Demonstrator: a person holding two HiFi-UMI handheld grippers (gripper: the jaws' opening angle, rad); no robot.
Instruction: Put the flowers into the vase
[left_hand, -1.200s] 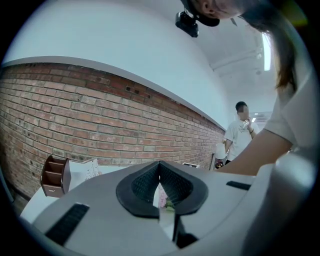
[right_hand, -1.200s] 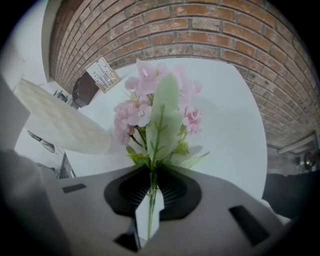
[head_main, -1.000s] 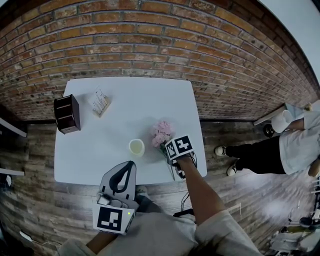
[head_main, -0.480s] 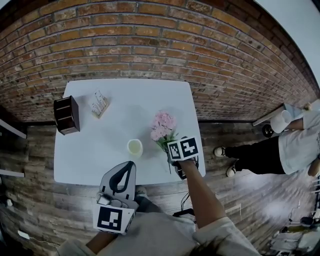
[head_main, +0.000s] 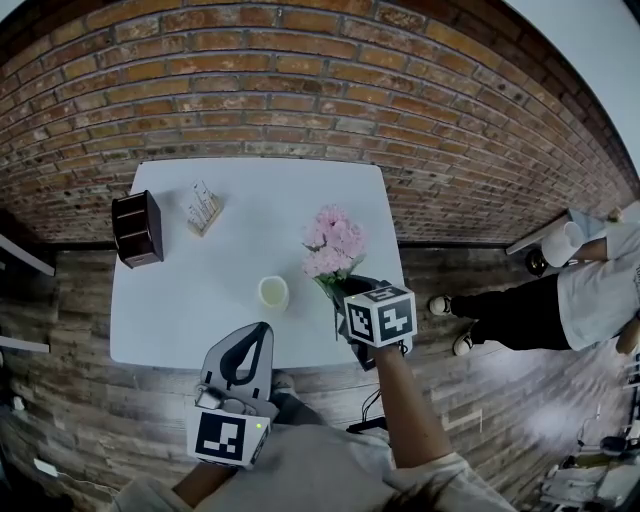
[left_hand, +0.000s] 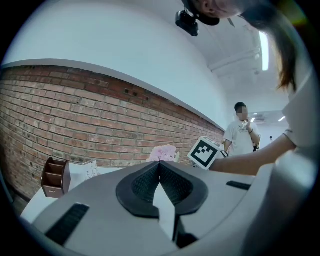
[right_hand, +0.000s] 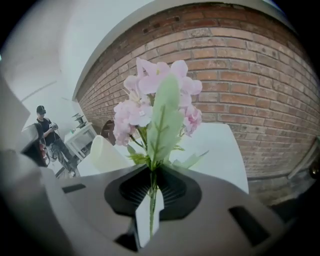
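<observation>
A bunch of pink flowers (head_main: 333, 243) with green leaves stands up above the white table (head_main: 260, 195), near its right edge. My right gripper (head_main: 349, 287) is shut on the stem below the blooms. In the right gripper view the thin green stem (right_hand: 151, 192) runs between the closed jaws and the flowers (right_hand: 155, 97) rise nearly upright. The cream vase (head_main: 273, 292) stands on the table to the left of the flowers, and shows as the vase (right_hand: 103, 154) at left in that view. My left gripper (head_main: 260, 332) hangs over the table's front edge, shut and empty (left_hand: 160, 165).
A dark brown wooden box (head_main: 135, 228) sits at the table's left edge, with a small card holder (head_main: 203, 207) beside it. A brick wall (head_main: 300, 90) runs behind the table. A person (head_main: 565, 290) is on the floor at the right.
My right gripper has risen with the flowers, lifting them off the table and tipping them more upright. The left gripper has kept still.
</observation>
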